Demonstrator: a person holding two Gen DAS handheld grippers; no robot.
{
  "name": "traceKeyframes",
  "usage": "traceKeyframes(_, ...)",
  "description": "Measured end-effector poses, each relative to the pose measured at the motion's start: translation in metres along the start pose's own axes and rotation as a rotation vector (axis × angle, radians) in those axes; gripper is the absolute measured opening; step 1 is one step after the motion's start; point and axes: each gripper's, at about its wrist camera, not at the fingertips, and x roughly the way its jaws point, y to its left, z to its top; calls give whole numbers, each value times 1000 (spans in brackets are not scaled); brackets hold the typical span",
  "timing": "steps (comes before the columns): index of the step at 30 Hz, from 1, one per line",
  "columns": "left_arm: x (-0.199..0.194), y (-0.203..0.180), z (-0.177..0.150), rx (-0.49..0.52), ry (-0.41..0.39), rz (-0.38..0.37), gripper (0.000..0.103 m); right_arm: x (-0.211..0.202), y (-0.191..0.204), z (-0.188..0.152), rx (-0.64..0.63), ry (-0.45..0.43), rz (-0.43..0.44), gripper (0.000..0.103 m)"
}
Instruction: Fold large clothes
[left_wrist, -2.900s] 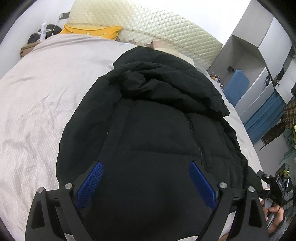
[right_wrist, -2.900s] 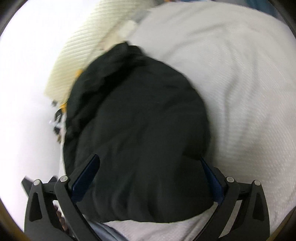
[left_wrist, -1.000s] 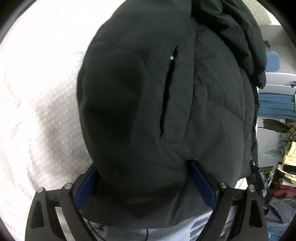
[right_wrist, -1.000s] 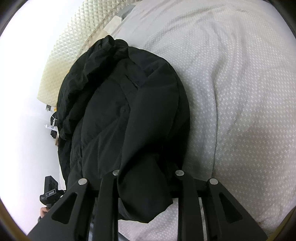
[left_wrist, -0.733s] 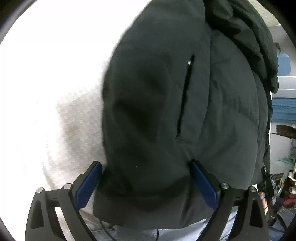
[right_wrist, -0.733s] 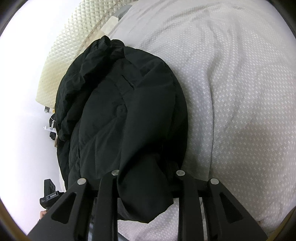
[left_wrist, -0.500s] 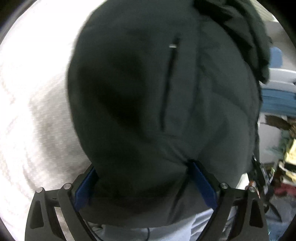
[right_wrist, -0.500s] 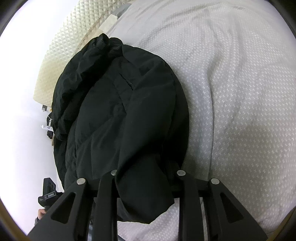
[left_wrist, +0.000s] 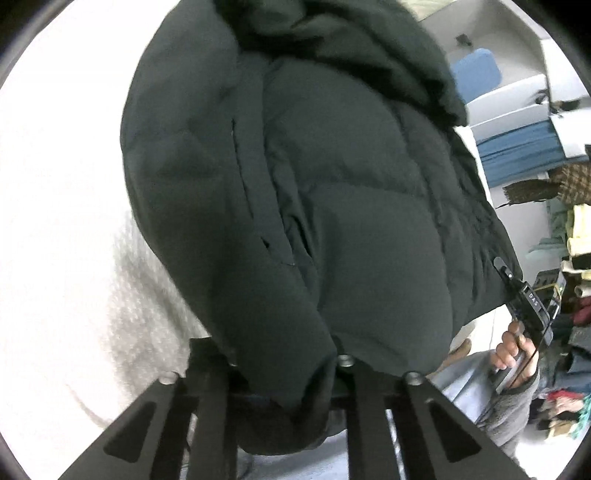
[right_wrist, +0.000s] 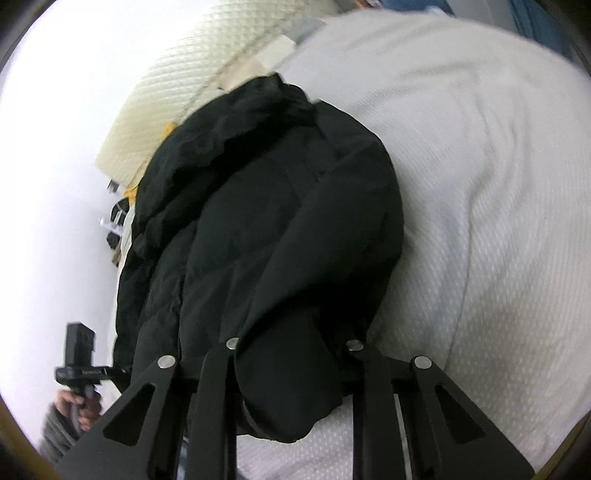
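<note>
From the left wrist camera we count one black quilted puffer jacket (left_wrist: 332, 206), filling most of the view ahead of the left gripper (left_wrist: 284, 373). Its jaws are closing, and a thick roll of the jacket's lower edge sits pinched between them, with a fold hanging below the fingers. To the left of the gripper lies the white textured bedcover (left_wrist: 122, 295), overexposed, so its surface detail is hard to read. To the right we see one hand (left_wrist: 517, 347) in a grey sleeve, gripping the handle of the other black device. Beyond it stand pale shelves (left_wrist: 517, 107) holding a stack of blue folded cloth (left_wrist: 524, 147) and one blue cushion-like shape above it; the heap of mixed items at the far right edge is too blurred to count.

From the right wrist camera we again see the single jacket (right_wrist: 266, 229), stretching away from the right gripper (right_wrist: 291, 350) toward one cream quilted headboard (right_wrist: 207, 81). The jaws are closing and clamp a bunched corner of the jacket, which bulges between and below the fingers. The bedcover (right_wrist: 480, 184) spreads to the right of the gripper. At lower left one hand (right_wrist: 79, 404) holds the other black gripper's handle.
</note>
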Motion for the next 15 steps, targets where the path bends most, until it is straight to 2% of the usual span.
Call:
traceKeyframes(3, -17, -3, -4, 7, -78, -8, 7, -11, 10, 0, -47, -45, 5, 19)
traceKeyframes(8, -58, -3, -11, -23, -207, -71, 5, -39, 23, 5, -76, -116, 33, 17)
traceKeyframes(15, -129, 15, -39, -63, -325, -140, 4, -95, 40, 7, -118, -194, 90, 16)
